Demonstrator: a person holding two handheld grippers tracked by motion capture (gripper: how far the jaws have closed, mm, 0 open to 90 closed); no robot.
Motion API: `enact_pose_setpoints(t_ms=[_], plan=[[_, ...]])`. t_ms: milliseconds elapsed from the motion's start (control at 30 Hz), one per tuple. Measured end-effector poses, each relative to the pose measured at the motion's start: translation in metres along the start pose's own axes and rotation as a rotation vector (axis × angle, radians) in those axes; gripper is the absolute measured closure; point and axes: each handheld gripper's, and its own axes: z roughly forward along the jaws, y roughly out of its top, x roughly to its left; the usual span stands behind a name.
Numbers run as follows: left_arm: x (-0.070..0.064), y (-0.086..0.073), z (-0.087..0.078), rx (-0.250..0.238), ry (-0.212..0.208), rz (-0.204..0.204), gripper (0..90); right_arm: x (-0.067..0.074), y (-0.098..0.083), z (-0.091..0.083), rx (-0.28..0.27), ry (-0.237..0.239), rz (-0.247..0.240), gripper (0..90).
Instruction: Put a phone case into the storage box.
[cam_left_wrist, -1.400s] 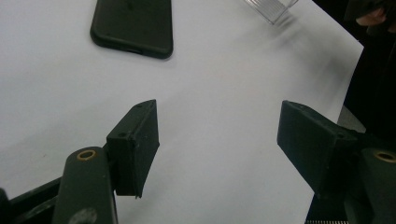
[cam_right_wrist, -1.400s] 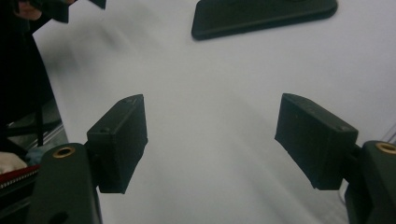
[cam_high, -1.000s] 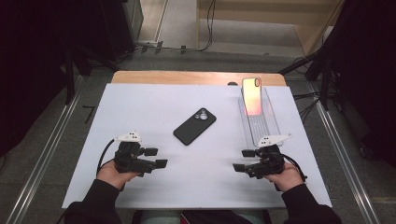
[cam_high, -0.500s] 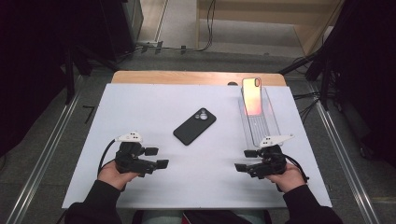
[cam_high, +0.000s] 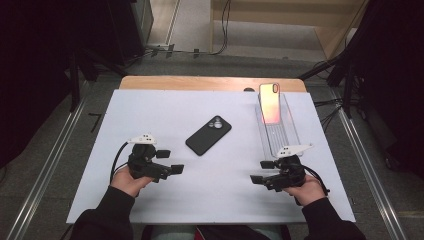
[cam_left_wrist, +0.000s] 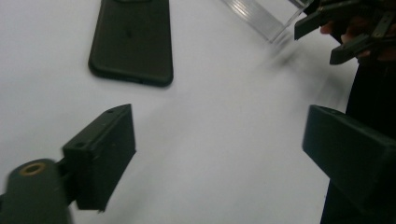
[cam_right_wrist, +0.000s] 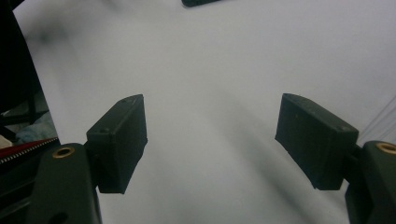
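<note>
A black phone (cam_high: 208, 135) lies camera side up in the middle of the white table sheet (cam_high: 150, 110); it also lies ahead in the left gripper view (cam_left_wrist: 133, 42). An orange-pink phone (cam_high: 270, 102) stands upright at the far end of a clear plastic tray (cam_high: 280, 137). My left gripper (cam_high: 171, 161) rests at the near left and points right. Its jaws have just been opening and stand open with nothing between them (cam_left_wrist: 219, 144). My right gripper (cam_high: 261, 171) sits at the near right, just below the tray, open and empty (cam_right_wrist: 212, 135).
A wooden strip (cam_high: 210, 83) shows beyond the sheet's far edge. Metal rails (cam_high: 45, 170) run along both sides of the table. The tray's near corner (cam_left_wrist: 261, 16) and the other hand's gripper (cam_left_wrist: 336, 32) appear in the left gripper view.
The left gripper's jaws have spread wider apart. Both hands stay about where they were, and the phones have not moved.
</note>
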Motion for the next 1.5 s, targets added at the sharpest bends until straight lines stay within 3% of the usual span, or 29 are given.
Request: enact_pose_setpoints(t_ms=[100, 167, 333, 433, 567, 967, 1133, 1500], plan=[[0.000, 0.009, 0.000, -0.038, 0.000, 0.011, 0.0, 0.000, -0.001, -0.003, -0.012, 0.005, -0.007, 22.8], [0.000, 0.013, 0.003, -0.022, -0.006, 0.017, 0.0, 0.000, -0.002, -0.004, -0.012, 0.002, -0.001, 22.8], [0.003, 0.019, 0.010, 0.024, 0.033, 0.042, 0.3, -0.001, -0.002, -0.004, -0.012, 0.004, 0.000, 22.8], [0.006, 0.024, 0.013, 0.026, 0.063, 0.030, 2.4, 0.000, -0.002, -0.004, -0.012, 0.004, -0.001, 22.8], [0.009, 0.032, 0.017, 0.011, 0.064, 0.024, 2.4, 0.000, -0.002, -0.006, -0.013, -0.002, 0.004, 22.8], [0.015, 0.060, 0.038, 0.004, 0.087, 0.043, 2.5, 0.000, -0.001, -0.006, -0.021, 0.001, 0.002, 22.8], [0.018, 0.070, 0.049, 0.018, 0.123, 0.059, 5.7, -0.001, -0.001, -0.007, -0.022, -0.003, 0.004, 22.8], [0.025, 0.083, 0.071, 0.037, 0.146, 0.076, 5.6, -0.001, 0.000, -0.006, -0.017, -0.007, 0.001, 22.8]])
